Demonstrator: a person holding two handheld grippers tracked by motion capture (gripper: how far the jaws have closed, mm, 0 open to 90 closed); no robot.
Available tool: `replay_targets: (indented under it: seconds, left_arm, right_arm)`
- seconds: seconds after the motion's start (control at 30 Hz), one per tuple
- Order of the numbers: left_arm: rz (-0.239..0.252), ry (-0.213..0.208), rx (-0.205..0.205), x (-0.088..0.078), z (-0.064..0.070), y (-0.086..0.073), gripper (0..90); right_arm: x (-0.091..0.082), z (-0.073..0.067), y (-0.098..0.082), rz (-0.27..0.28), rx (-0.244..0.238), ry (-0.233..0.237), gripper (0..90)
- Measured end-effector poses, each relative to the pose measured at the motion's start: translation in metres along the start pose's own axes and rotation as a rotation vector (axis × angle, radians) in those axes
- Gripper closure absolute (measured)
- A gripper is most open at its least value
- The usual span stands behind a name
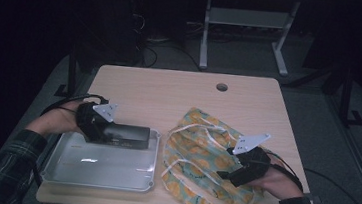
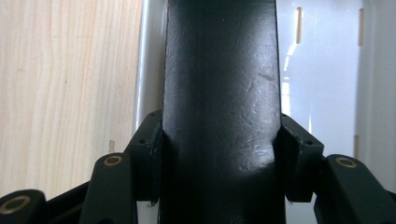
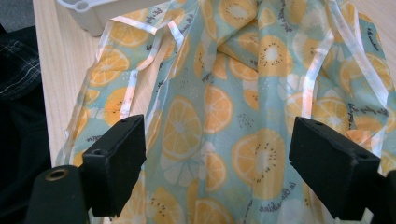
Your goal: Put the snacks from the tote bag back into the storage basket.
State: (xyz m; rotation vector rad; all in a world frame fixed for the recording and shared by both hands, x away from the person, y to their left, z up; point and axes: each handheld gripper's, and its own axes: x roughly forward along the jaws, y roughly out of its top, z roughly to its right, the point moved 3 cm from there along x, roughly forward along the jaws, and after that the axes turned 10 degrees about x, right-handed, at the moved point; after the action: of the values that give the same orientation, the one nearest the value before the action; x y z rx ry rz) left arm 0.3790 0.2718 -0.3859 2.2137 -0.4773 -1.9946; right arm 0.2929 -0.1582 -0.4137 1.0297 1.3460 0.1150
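On the wooden bench (image 1: 169, 96) a shallow silver tray (image 1: 102, 172) sits at the near left, and a crumpled bag printed with orange slices (image 1: 204, 149) lies just to its right, its pale ribbon handles looping over the folds.

The left hand-held gripper (image 1: 108, 132) reaches in from the left edge of the bench and is clamped on a long black box (image 1: 128, 134). In the high view the box lies level along the far side of the tray, over the tray's far rim. In the left gripper view the black box (image 2: 222, 93) runs straight up between the jaws, whose pads press against both of its long sides; the pale wood shows to one side of it and the white inner floor of the tray (image 2: 322, 70) to the other.

The right hand-held gripper (image 1: 227, 174) rests low over the near right part of the bag, held by a hand in a plaid sleeve. In the right gripper view its jaws stand wide apart with the printed cloth (image 3: 219, 107) lying beneath and between them; the pads grip nothing. A corner of the tray (image 3: 93, 11) shows at the top left of that view.
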Motion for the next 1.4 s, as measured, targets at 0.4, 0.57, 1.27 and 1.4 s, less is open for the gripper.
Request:
replay_targets:
  seconds: [0.4,0.57,1.27,1.4]
  left_arm:
    - [-0.008,0.0,-0.004,0.019,-0.01,-0.006,42.8]
    - [-0.033,0.005,0.001,0.026,-0.013,-0.007,42.7]
    - [-0.052,-0.003,-0.02,0.04,-0.02,-0.015,41.4]
    - [-0.074,-0.002,-0.029,0.043,-0.021,-0.018,40.4]
  right_arm:
    - [0.001,0.001,-0.001,-0.007,0.001,-0.002,18.4]
    - [0.003,0.0,-0.001,-0.016,-0.006,-0.003,18.4]
    - [0.004,0.002,-0.002,-0.026,-0.007,-0.009,18.4]
    - [0.004,0.002,-0.002,-0.027,-0.009,-0.009,18.4]
